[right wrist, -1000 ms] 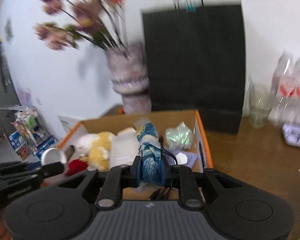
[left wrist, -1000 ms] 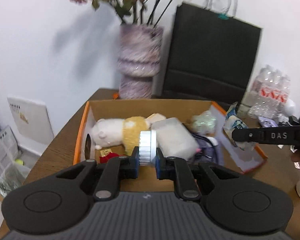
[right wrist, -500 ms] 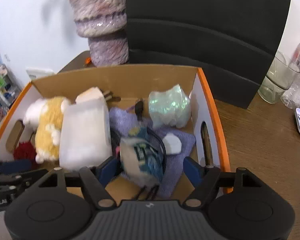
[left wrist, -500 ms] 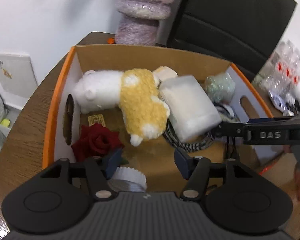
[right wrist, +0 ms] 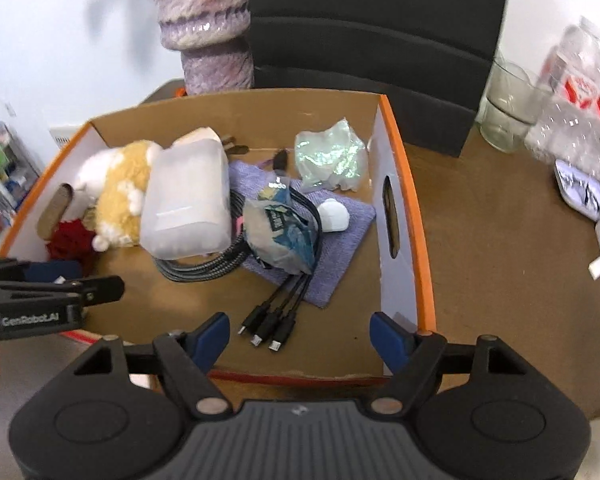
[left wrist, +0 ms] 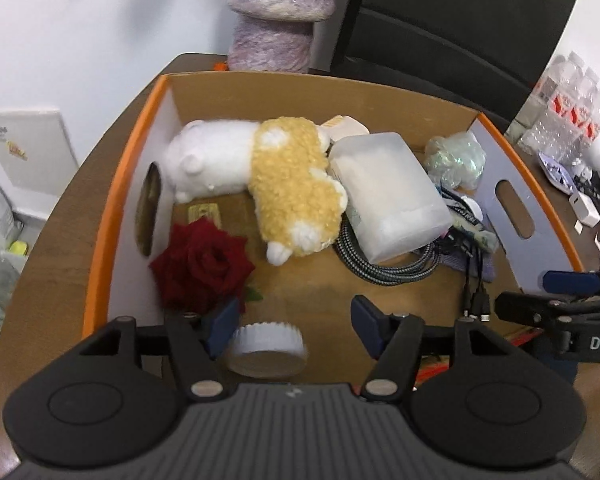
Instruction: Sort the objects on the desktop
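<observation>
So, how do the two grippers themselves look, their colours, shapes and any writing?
The left gripper and the right gripper look alike: black ribbed body, two round black discs, silver pivot screws, black fingers with blue pads. Seen sideways, white lettering reads "DAS" on the right one and "GenRobot.AI" on the left.

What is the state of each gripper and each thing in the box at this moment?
left gripper: open, holds nothing
right gripper: open, holds nothing
white jar: lies on its side, released
snack packet: lies on the cables
plush toy: lies on its side
box: open-topped
</observation>
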Demonstrator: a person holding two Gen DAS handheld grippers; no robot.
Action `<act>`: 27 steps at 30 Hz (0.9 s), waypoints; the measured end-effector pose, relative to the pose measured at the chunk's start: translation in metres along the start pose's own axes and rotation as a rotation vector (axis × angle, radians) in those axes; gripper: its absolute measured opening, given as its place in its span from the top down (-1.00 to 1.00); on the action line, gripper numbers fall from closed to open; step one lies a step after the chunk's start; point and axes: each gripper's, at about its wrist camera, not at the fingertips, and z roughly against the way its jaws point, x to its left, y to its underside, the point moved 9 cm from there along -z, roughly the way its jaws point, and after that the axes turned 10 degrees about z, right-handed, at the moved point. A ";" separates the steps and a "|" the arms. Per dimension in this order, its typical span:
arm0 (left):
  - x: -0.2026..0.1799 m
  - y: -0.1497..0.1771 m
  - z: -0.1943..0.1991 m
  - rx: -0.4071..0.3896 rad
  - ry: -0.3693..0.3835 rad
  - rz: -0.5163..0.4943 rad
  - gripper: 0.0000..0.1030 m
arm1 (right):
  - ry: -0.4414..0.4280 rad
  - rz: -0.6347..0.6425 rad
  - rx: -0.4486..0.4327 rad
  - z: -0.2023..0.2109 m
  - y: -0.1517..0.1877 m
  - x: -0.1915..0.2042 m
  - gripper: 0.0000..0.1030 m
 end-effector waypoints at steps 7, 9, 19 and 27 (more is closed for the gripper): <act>-0.023 0.005 0.056 -0.117 0.006 -0.092 -0.77 | -0.040 -0.075 -0.120 0.034 -0.008 0.002 -0.61; -0.028 0.003 0.073 -0.157 0.004 -0.091 -1.00 | -0.044 -0.046 -0.141 0.048 -0.012 0.010 -0.70; 0.003 0.080 0.165 -0.445 0.018 0.025 -1.00 | 0.095 0.078 -0.479 0.140 0.036 0.043 -0.92; 0.031 0.181 0.180 -0.502 -0.011 0.003 -1.00 | 0.113 0.008 -0.492 0.138 0.149 0.070 -0.94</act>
